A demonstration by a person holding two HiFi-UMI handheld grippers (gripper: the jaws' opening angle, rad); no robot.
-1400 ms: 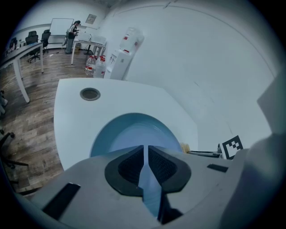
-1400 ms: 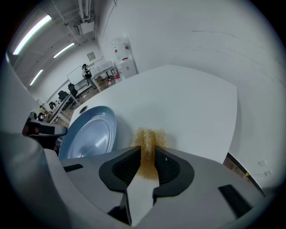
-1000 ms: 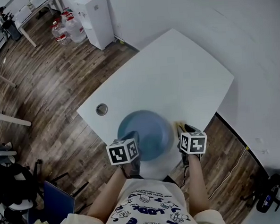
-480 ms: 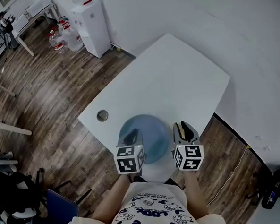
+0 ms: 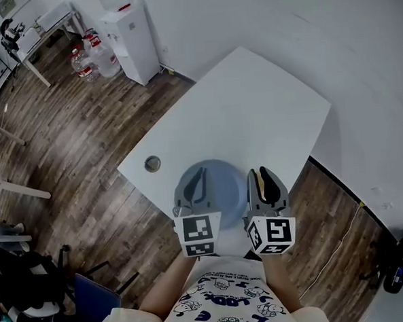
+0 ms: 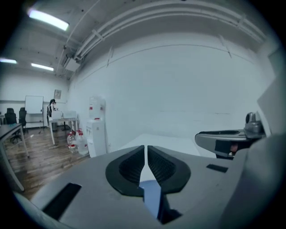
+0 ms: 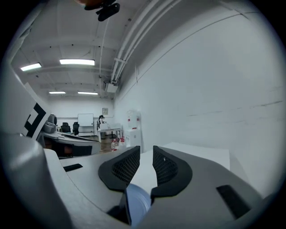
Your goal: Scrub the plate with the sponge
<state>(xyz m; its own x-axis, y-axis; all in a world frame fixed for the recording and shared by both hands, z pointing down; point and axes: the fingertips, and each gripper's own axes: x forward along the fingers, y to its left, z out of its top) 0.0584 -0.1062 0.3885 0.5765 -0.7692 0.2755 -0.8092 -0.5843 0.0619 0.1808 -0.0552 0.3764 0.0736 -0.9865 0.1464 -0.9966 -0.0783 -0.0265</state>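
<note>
Hovering, left hand-held gripper (image 6: pixel 146 150) just closed, right hand-held gripper (image 7: pixel 145 149) ajar; both empty

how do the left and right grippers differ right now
Left gripper: jaws have just been closing, now only a hairline slit, nothing between them. Right gripper: jaws clearly apart, also empty. In the head view the left gripper overlaps the left side of the blue plate; the right gripper sits at its right rim. Both point forward over the table.
</note>
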